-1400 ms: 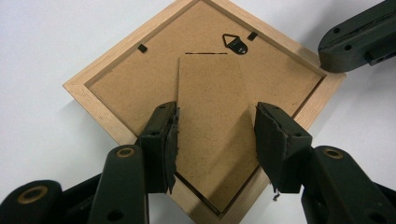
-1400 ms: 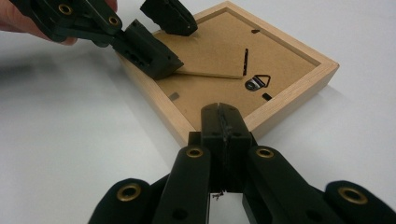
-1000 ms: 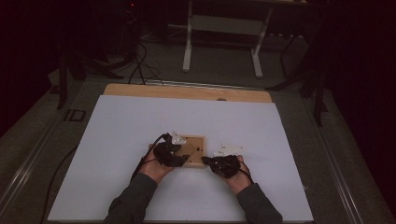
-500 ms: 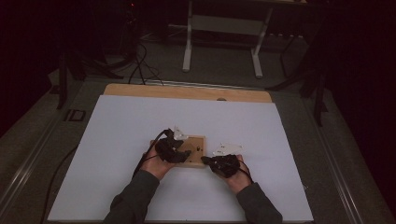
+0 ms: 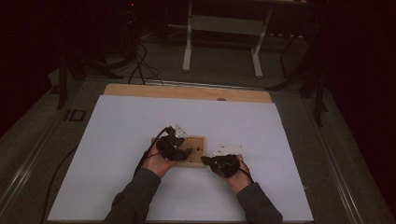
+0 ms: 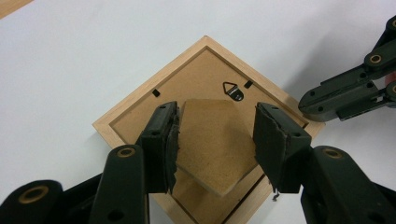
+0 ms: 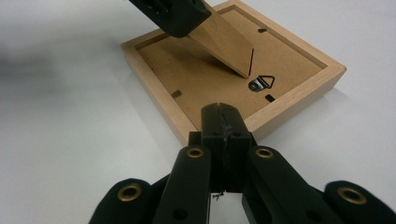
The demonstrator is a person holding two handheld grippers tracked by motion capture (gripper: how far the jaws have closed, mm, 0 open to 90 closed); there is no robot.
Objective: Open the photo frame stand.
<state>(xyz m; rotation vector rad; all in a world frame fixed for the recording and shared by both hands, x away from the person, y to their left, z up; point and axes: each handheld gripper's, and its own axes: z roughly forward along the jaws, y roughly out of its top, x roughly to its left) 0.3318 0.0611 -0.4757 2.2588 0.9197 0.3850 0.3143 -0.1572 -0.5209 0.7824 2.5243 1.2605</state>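
A light wooden picture frame point(image 5: 198, 143) lies face down on the white table, its brown backing board up. My left gripper point(image 6: 215, 135) is shut on the frame's fibreboard stand flap point(image 6: 215, 149), which is raised at a slant off the backing. The same flap point(image 7: 224, 42) rises toward the left gripper's jaw at the top of the right gripper view. My right gripper point(image 7: 223, 119) is shut with nothing between its jaws, its tips against the frame's near rim point(image 7: 299, 79). From above, the left gripper point(image 5: 180, 148) is over the frame and the right gripper point(image 5: 208, 161) at its right corner.
A small metal hanger hook point(image 6: 232, 90) sits on the backing board, with turn clips near the rim. The white table sheet point(image 5: 116, 130) spreads wide on all sides. A wooden strip point(image 5: 187, 92) edges the far side, and cables and table legs lie beyond.
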